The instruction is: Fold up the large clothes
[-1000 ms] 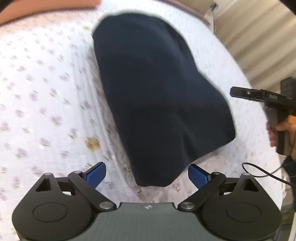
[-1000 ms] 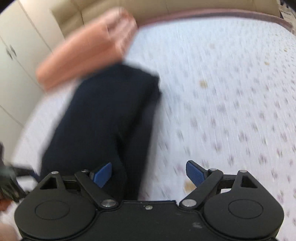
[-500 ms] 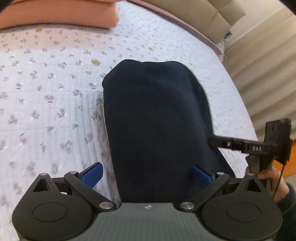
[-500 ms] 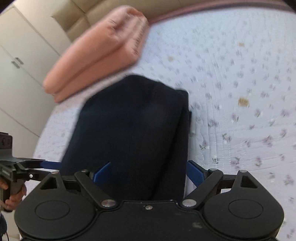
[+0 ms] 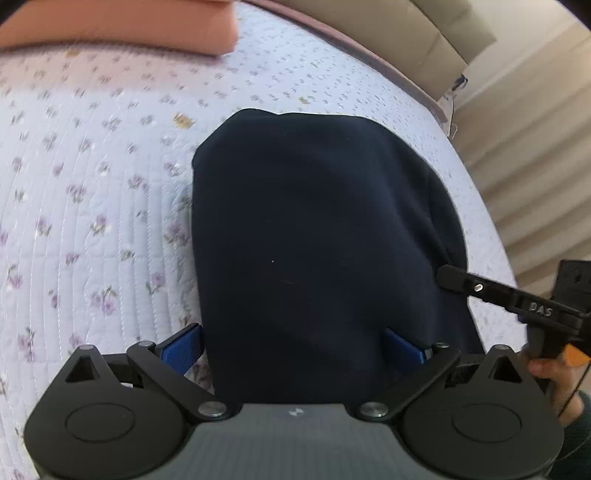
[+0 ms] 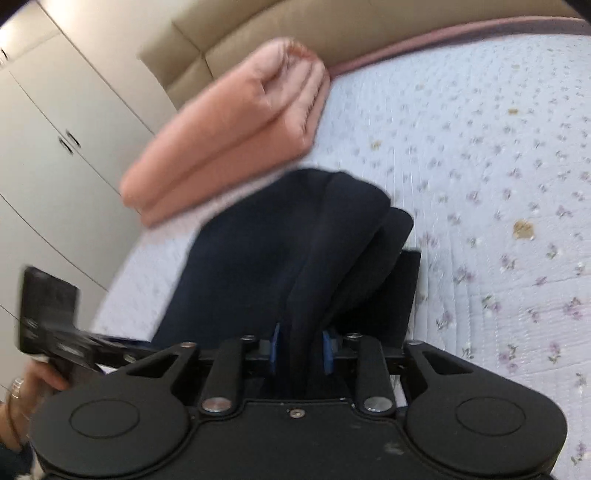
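A folded navy garment (image 5: 317,236) lies on the floral quilt (image 5: 92,221). My left gripper (image 5: 293,347) is open, its blue pads (image 5: 181,349) straddling the garment's near edge. The left pad sits just off the cloth's side; the right pad rests over the cloth. In the right wrist view the same garment (image 6: 258,251) is bunched into a raised fold. My right gripper (image 6: 301,349) is closing its jaws on that fold, and the blue pads press the cloth from both sides. From the left wrist view, the right gripper (image 5: 448,278) reaches the garment's right edge.
A folded pink blanket (image 6: 229,140) lies at the far end of the bed, near the beige headboard (image 6: 258,33). White wardrobe doors (image 6: 48,122) stand to the left. A person's hand (image 5: 550,373) holds the right gripper; curtains (image 5: 535,147) hang behind.
The right gripper's jaws went from wide apart to closed on a fold of the navy garment, which has bunched up. Both grippers came nearer the garment's near edge.
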Motion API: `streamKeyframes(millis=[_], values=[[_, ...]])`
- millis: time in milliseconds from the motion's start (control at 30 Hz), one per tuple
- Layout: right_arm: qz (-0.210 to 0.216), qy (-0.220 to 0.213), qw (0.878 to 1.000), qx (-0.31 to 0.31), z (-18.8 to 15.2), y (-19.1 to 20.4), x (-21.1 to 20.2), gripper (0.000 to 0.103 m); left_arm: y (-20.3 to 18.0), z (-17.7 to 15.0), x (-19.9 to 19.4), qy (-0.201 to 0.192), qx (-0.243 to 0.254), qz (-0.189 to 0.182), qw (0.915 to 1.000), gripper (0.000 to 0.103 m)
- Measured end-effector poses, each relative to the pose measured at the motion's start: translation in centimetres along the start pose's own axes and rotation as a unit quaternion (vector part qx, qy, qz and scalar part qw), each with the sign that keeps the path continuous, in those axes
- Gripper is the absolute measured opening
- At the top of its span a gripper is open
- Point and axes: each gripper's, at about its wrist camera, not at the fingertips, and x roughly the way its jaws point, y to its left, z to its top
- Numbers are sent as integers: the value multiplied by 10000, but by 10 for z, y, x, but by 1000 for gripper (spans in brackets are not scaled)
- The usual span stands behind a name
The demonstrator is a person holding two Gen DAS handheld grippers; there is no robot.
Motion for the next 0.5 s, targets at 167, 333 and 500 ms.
streamKeyframes(millis=[167, 333, 500], values=[[-690, 185, 9964, -460, -23, -18, 14, 23, -8, -5, 23, 222, -353, -147, 9990, 103], [-707, 384, 9966, -179, -13, -24, 10, 72, -7, 5, 7, 116, -172, -48, 9998, 103], [48, 1197, 9913, 543, -2, -38, 13, 103, 14, 14, 7, 410, -246, -436, 9979, 103]])
